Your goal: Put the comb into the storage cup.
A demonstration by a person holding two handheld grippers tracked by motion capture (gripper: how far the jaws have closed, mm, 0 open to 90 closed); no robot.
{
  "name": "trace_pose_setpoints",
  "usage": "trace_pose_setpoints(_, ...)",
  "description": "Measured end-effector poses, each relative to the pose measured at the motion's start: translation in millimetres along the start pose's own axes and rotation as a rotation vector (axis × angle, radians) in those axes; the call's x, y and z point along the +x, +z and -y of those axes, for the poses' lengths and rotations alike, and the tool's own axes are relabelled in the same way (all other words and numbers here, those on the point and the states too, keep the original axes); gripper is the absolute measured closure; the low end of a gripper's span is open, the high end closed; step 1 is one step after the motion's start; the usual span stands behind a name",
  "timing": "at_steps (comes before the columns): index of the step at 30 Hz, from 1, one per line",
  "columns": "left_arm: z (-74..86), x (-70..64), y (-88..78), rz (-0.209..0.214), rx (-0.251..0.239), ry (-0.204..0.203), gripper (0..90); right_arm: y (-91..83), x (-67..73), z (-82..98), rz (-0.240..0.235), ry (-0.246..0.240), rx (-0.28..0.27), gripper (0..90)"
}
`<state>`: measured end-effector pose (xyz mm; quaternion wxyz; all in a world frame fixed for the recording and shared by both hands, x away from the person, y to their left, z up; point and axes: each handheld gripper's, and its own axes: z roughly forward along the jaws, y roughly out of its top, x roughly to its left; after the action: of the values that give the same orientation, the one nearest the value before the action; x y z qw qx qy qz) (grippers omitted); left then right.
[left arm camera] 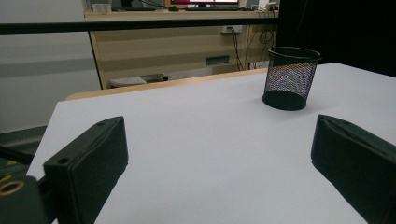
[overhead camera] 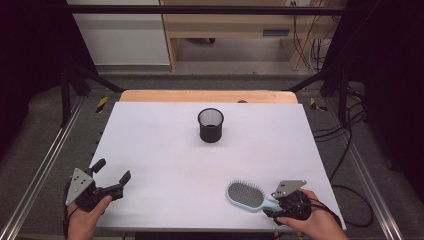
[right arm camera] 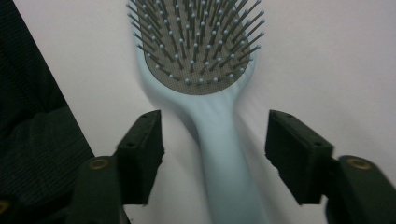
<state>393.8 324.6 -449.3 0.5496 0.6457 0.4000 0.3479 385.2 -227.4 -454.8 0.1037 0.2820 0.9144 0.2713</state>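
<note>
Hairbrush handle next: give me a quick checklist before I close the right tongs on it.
1. Pale blue plastic hairbrush handle lies between the right tongs: ok.
2. Pads pressing the handle: not ok, there is a gap on both sides.
3. Handle centred in the gap: ok, roughly.
4. Brush lies flat on the white table, bristles up: ok.
5. Black mesh wire cup stands upright, mouth open, far from the brush: ok.
6. Left tongs open, nothing between them, away from the brush: ok.
</note>
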Motion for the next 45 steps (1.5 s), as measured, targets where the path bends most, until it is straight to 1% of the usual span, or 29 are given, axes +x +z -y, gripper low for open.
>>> trace_pose_setpoints(3,0.1,0.0,0.4,0.000,0.001,0.001,3.9,1.8,-1.1,0.9,-0.008,-0.005,0.019,51.3)
trace_pose_setpoints(6,0.2,-0.1,0.5,0.001,0.003,0.002,3.9,3.4,-1.4,1.3,-0.016,-0.019,0.029,56.5)
trace_pose_setpoints(10,0.7,0.0,1.3,-0.001,0.004,-0.002,3.9,5.8,-3.0,0.2,-0.014,-0.033,0.037,61.5)
trace_pose_setpoints(13,1.0,0.1,1.3,-0.002,0.006,-0.002,3.9,6.9,-4.1,-1.0,-0.019,-0.040,0.041,62.5)
trace_pose_setpoints(14,1.1,0.1,1.4,-0.003,0.007,-0.002,3.9,8.0,-4.4,-2.4,-0.025,-0.049,0.049,62.8)
trace_pose_setpoints(16,1.2,0.3,1.5,-0.003,0.007,-0.003,3.9,7.9,-4.4,-3.1,-0.029,-0.048,0.055,62.8)
trace_pose_setpoints(17,1.5,0.3,1.7,-0.004,0.008,-0.005,3.9,8.6,-5.1,-3.7,-0.031,-0.067,0.057,63.3)
trace_pose_setpoints(19,1.6,0.5,1.8,-0.004,0.009,-0.004,3.9,8.7,-4.6,-4.0,-0.033,-0.066,0.061,63.6)
trace_pose_setpoints(21,1.7,0.5,2.1,-0.004,0.010,-0.004,3.9,8.8,-4.6,-4.2,-0.039,-0.079,0.068,66.5)
trace_pose_setpoints(22,1.7,0.5,2.3,-0.003,0.010,-0.003,3.9,8.8,-4.8,-4.4,-0.052,-0.088,0.067,68.3)
trace_pose_setpoints(23,1.8,0.4,2.3,-0.003,0.011,-0.003,3.9,8.7,-4.9,-4.6,-0.053,-0.102,0.068,69.0)
trace_pose_setpoints(25,1.9,0.2,2.5,-0.003,0.011,-0.002,3.9,8.6,-4.0,-5.7,-0.052,-0.111,0.074,69.7)
trace_pose_setpoints(26,1.9,0.0,2.5,-0.002,0.012,-0.002,3.9,8.3,-4.0,-6.2,-0.053,-0.103,0.077,69.8)
trace_pose_setpoints(29,2.1,-0.1,2.5,-0.002,0.013,-0.002,3.9,8.0,-6.1,-4.4,-0.056,-0.082,0.059,69.8)
trace_pose_setpoints(34,2.6,0.8,2.8,-0.005,0.013,-0.006,3.9,5.5,-11.5,-5.2,-0.029,-0.044,0.015,69.9)
trace_pose_setpoints(39,2.9,1.6,2.0,-0.007,0.011,-0.012,3.9,7.6,-21.5,-16.2,0.015,-0.009,-0.013,69.9)
trace_pose_setpoints(42,1.9,2.1,0.7,-0.008,0.007,-0.010,3.9,11.1,-31.2,-25.6,0.040,0.009,-0.038,69.8)
trace_pose_setpoints(44,1.2,2.0,0.5,-0.008,0.003,-0.011,3.9,14.2,-38.0,-31.9,0.063,0.009,-0.045,69.8)
trace_pose_setpoints(45,0.2,1.8,0.5,-0.007,-0.001,-0.006,4.0,15.8,-41.2,-34.8,0.068,0.018,-0.049,69.9)
